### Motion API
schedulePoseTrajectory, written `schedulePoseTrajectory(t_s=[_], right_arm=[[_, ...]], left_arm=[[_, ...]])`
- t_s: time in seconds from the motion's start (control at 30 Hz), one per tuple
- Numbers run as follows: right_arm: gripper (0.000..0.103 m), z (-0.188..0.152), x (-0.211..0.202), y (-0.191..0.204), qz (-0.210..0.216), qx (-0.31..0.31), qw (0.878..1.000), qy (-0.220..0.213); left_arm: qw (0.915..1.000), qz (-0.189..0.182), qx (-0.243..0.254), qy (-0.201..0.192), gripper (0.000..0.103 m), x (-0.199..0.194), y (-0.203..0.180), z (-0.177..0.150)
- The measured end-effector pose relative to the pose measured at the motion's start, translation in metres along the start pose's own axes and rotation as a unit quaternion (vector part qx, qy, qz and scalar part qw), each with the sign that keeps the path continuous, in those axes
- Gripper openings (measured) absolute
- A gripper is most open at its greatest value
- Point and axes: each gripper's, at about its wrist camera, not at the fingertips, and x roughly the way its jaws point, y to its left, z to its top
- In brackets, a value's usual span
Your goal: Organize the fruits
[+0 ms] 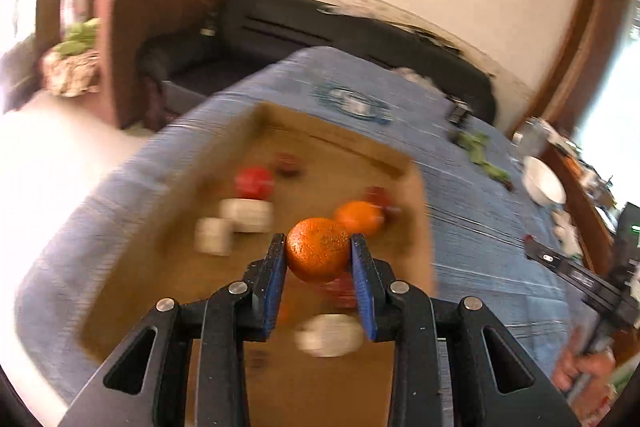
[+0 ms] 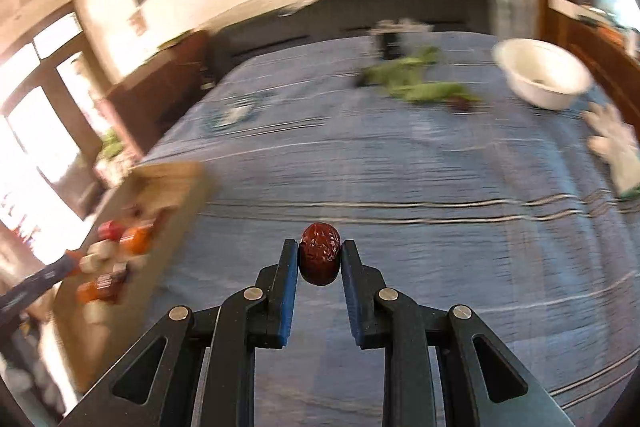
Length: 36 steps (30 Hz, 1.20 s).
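My left gripper (image 1: 318,247) is shut on an orange tangerine (image 1: 318,254), held above a brown cardboard tray (image 1: 160,247). On that tray lie a second tangerine (image 1: 358,218), a red fruit (image 1: 254,182), dark red dates (image 1: 287,163) and white cups (image 1: 245,214), all blurred. My right gripper (image 2: 320,254) is shut on a wrinkled dark red date (image 2: 319,253) above the blue striped cloth (image 2: 400,187). The tray (image 2: 176,195) with its fruit shows at the left of the right wrist view. The other gripper (image 1: 576,269) shows at the right edge of the left wrist view.
A white bowl (image 2: 540,73) stands at the far right of the cloth, with green leaves (image 2: 416,79) beside it and a white glove (image 2: 616,147) near the right edge. A small blue-rimmed dish (image 1: 354,103) lies beyond the tray. A dark sofa (image 1: 300,27) runs behind the table.
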Motion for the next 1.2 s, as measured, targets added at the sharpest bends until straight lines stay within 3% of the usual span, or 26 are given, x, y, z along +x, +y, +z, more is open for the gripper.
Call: schedulePoseTrajectory(t_s=[0.23, 0.47, 0.77, 0.93, 1.0, 1.07, 1.2], right_arm=[[0.025, -0.02, 0.016, 0.101, 0.095, -0.073, 0.992, 0.037], [0.025, -0.047, 0.04, 0.158, 0.096, -0.144, 0.983, 0.068], [0.025, -0.062, 0.061, 0.177, 0.068, -0.186, 0.977, 0.082], [0.025, -0.065, 0.06, 0.181, 0.057, -0.199, 0.976, 0.073], [0.031, -0.064, 0.061, 0.182, 0.055, -0.202, 0.975, 0.072], [0.041, -0.063, 0.06, 0.181, 0.057, -0.2, 0.976, 0.068], [0.044, -0.06, 0.05, 0.177, 0.059, -0.188, 0.979, 0.056]], left_arm=[[0.9988, 0.038, -0.024, 0.02, 0.031, 0.012, 0.031, -0.005], [0.9977, 0.039, -0.039, 0.04, 0.031, 0.025, 0.044, -0.012], [0.9972, 0.04, -0.046, 0.043, 0.032, 0.028, 0.047, -0.015], [0.9972, 0.033, -0.054, 0.04, 0.045, 0.024, 0.05, -0.015], [0.9973, 0.029, -0.06, 0.033, 0.055, 0.019, 0.051, -0.013], [0.9973, 0.028, -0.062, 0.028, 0.057, 0.016, 0.052, -0.012], [0.9974, 0.026, -0.064, 0.022, 0.058, 0.009, 0.051, -0.01]])
